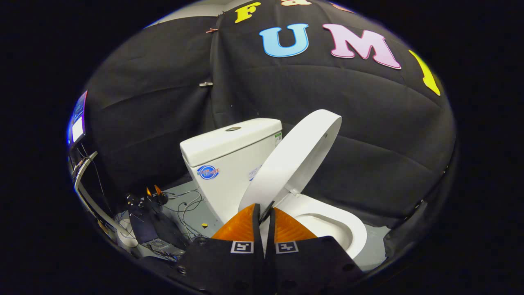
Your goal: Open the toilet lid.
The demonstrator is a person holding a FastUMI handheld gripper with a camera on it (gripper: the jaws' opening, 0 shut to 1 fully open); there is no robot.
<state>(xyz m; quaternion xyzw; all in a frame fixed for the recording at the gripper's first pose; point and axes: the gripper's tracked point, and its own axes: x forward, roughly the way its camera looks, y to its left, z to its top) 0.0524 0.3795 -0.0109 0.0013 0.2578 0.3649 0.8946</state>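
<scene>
The gripper (264,215) presents two fingers (241,227), drawn nearly together with only a narrow slit between them. The lower edge of the toilet lid (297,157) runs into that slit at the fingertips. Both fingers appear to press on the lid's rim, though the contact itself is partly hidden behind the fingertips; the judgement is that they are clenched on the lid.

Status of task: the lid stands raised well off the seat (327,215), tilted back toward the tank (229,164) but not leaning against it; whether it touches the tank cannot be told from this angle. The seat and the bowl opening lie exposed just beyond the right finger. Judged from this, the lift is largely done. What remains is to bring the lid fully back to rest and let go.

Count of items:
- One toilet, with one lid, one seat and one tank.
- One flush button (233,128) on the tank top.
- One round sticker (208,172) on the tank front.
- Loose cables (186,203) on the floor (374,241) to the left of the toilet, number not determinable.
- One lit screen (78,121) at the far left of the booth.
</scene>
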